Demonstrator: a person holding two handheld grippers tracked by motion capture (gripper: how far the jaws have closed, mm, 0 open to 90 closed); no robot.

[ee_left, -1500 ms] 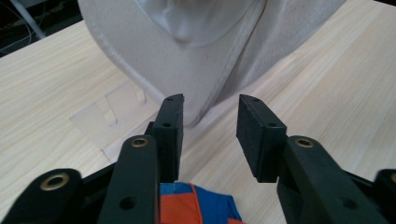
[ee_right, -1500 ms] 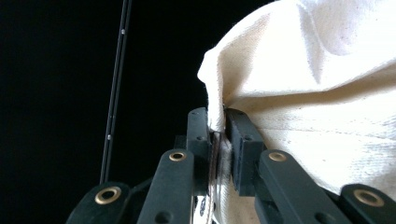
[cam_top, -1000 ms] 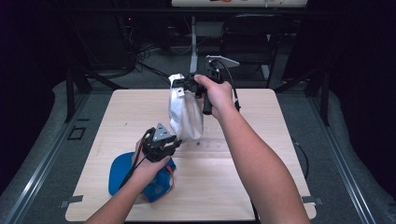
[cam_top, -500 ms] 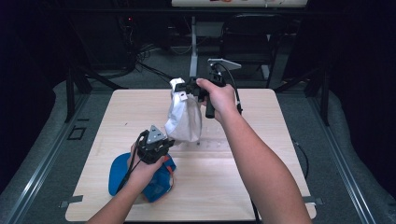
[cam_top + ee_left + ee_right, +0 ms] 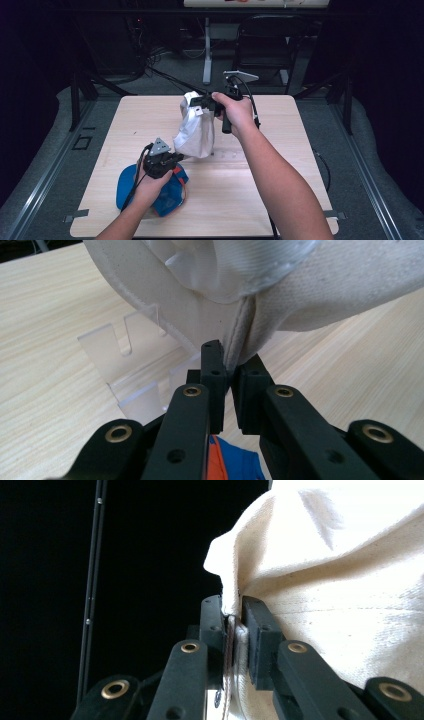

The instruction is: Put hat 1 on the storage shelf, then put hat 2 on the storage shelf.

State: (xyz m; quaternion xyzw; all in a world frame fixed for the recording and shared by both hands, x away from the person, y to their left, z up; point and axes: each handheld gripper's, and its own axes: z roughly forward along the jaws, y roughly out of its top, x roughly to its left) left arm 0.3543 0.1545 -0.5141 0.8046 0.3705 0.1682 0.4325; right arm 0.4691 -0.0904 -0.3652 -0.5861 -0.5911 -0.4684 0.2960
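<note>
A white cloth bag (image 5: 194,131) hangs over the middle of the table (image 5: 280,180). My right gripper (image 5: 201,102) is shut on its upper hem, and the right gripper view shows the seam pinched between the jaws (image 5: 232,612). My left gripper (image 5: 175,158) sits low at the bag's bottom corner. It is shut on the lower seam of the white cloth (image 5: 280,295), with the pads (image 5: 231,365) pressed on it. The bag stretches at a slant between the two grippers.
A blue cloth with orange trim (image 5: 131,184) lies under my left hand near the front left of the table, and again below the jaws (image 5: 235,465). A clear slotted acrylic stand (image 5: 131,365) stands on the table just behind the bag's lower corner.
My left gripper has sunk a little toward the table and shut on the bag's lower corner. The bottom of the bag has been drawn toward it. The right gripper has stayed put.
</note>
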